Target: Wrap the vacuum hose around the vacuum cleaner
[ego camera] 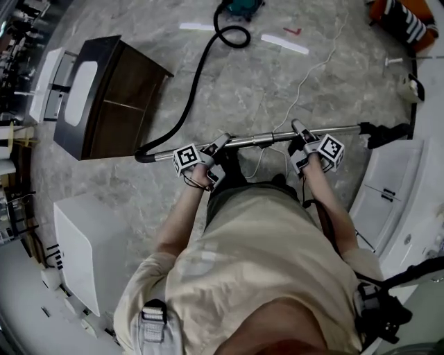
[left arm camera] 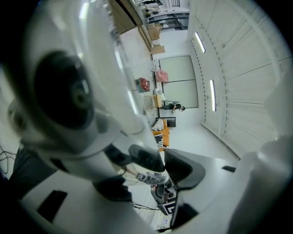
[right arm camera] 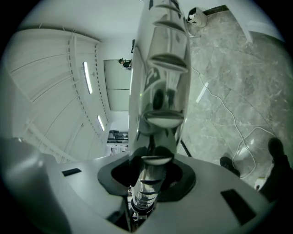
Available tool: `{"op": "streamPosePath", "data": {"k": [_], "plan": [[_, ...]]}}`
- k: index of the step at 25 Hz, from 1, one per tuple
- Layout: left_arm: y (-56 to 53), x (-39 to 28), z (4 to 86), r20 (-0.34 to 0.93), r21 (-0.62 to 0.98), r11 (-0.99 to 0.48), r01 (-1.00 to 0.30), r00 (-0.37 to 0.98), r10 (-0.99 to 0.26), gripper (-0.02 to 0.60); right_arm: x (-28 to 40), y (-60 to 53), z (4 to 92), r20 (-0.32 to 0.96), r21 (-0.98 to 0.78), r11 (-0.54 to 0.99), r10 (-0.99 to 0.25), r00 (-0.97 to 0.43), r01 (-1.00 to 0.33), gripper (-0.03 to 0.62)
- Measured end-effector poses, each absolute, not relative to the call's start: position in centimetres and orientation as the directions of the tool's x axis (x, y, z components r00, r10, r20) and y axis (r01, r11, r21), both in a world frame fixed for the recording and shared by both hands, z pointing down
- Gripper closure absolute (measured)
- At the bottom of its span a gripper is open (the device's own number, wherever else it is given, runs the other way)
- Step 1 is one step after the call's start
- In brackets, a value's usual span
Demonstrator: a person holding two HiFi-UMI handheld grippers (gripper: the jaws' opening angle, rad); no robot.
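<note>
the right gripper was clamped tight on the metal tube, which ran level from 9 to 3 o'clock. the left gripper had its jaws apart, with the tube against one jaw and the pads not pressing it. the black hose ran from the tube's 9 o'clock end to the vacuum cleaner at 12 o'clock, not wrapped around it.

The vacuum is cut off by the top edge of the head view, and an orange striped thing by its upper right corner. In the left gripper view the wand blurs the upper left, and a far figure is too small to tell.
</note>
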State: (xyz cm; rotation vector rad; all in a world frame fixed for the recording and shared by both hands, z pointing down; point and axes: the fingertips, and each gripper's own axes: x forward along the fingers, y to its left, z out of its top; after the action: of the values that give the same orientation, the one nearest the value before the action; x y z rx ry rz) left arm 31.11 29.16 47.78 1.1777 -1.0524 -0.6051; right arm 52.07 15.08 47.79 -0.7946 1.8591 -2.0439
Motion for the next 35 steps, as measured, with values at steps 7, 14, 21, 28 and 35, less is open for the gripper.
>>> {"op": "streamPosePath", "data": {"k": [7, 14, 21, 28, 35], "plan": [[24.1, 26.0, 48.6, 0.305, 0.951, 0.220, -0.216, 0.555, -0.774, 0.368, 46.4, 10.6, 48.5, 0.254, -0.967, -0.181, -0.594, -0.764, -0.182, 0.487], [20.0, 19.2, 47.1, 0.235, 0.971, 0.115, -0.211, 0.734, -0.637, 0.362, 39.1, 4.4, 47.8, 0.328, -0.945, -0.239, -0.671, -0.664, -0.225, 0.487], [20.0, 13.6, 45.7, 0.221, 0.973, 0.068, -0.220, 0.810, -0.543, 0.362, 32.9, -1.8, 46.2, 0.330, -0.943, -0.198, -0.663, -0.672, -0.268, 0.487], [17.3, 13.6, 46.8, 0.242, 0.970, 0.121, -0.212, 0.766, -0.596, 0.362, 29.9, -8.4, 46.2, 0.314, -0.947, -0.142, -0.606, -0.731, -0.288, 0.487], [10.6, 16.1, 49.3, 0.338, 0.939, 0.213, -0.269, 0.626, -0.703, 0.362, 31.7, -15.8, 47.8, 0.288, -0.957, -0.120, -0.522, -0.803, -0.265, 0.487]]}}
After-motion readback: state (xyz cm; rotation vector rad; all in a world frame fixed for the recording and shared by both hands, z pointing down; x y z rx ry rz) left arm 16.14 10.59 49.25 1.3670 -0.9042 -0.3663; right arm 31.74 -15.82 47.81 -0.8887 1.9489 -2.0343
